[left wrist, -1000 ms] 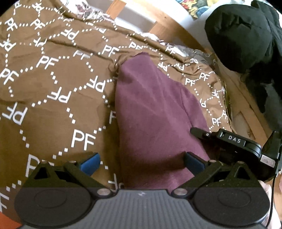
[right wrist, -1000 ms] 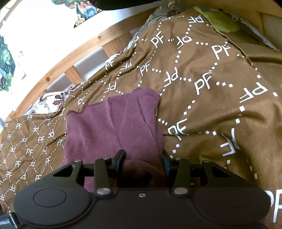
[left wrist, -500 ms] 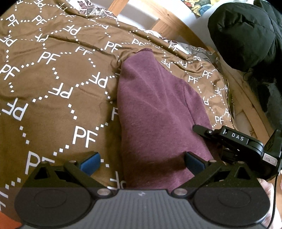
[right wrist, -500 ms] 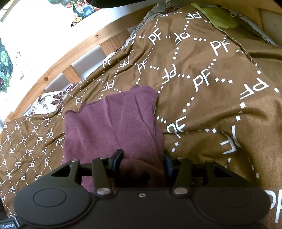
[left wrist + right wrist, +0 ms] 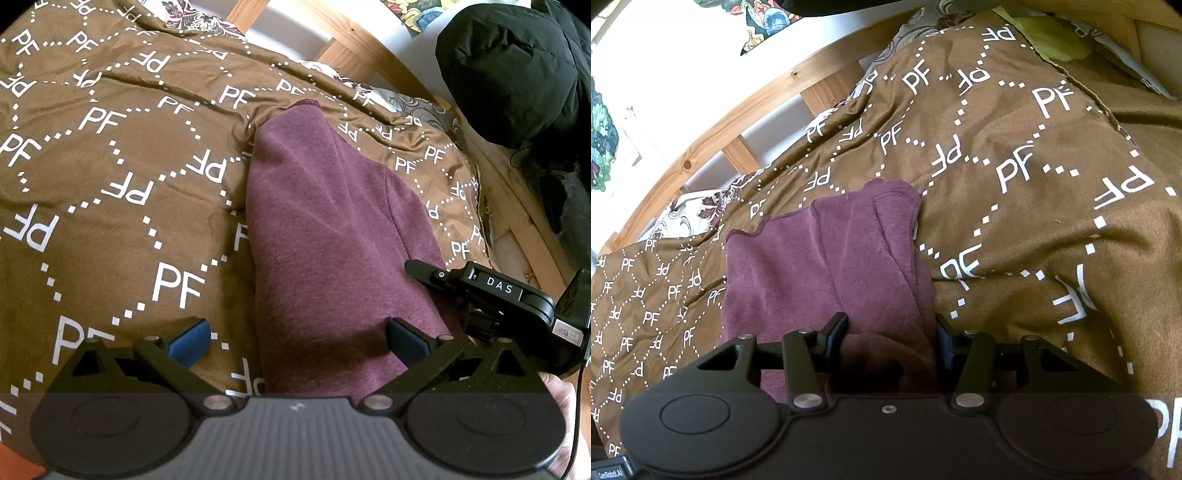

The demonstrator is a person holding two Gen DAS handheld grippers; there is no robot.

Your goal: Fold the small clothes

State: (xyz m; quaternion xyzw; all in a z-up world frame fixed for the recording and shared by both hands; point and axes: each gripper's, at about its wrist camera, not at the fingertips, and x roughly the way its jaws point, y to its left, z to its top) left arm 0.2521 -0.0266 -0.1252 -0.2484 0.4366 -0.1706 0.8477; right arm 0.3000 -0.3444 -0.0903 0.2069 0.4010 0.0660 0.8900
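While it lies folded lengthwise on the brown PF-patterned bedspread (image 5: 110,221), the maroon garment (image 5: 325,236) runs toward the wooden bed frame (image 5: 713,129). Left hand-held gripper (image 5: 295,339): jaws spread wide, one blue pad on the bedspread, the other over the garment's near end, nothing pinched. Right hand-held gripper (image 5: 890,332): jaws partly apart, a bunched fold between them; grip cannot be told. Black bundle (image 5: 517,70) beyond the frame.

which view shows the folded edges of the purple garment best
The right wrist view: the purple garment shows its overlapping folded layers and hemmed far edge on the brown blanket. The left wrist view shows the same garment as one long, mostly smooth surface, with only one layer edge visible.
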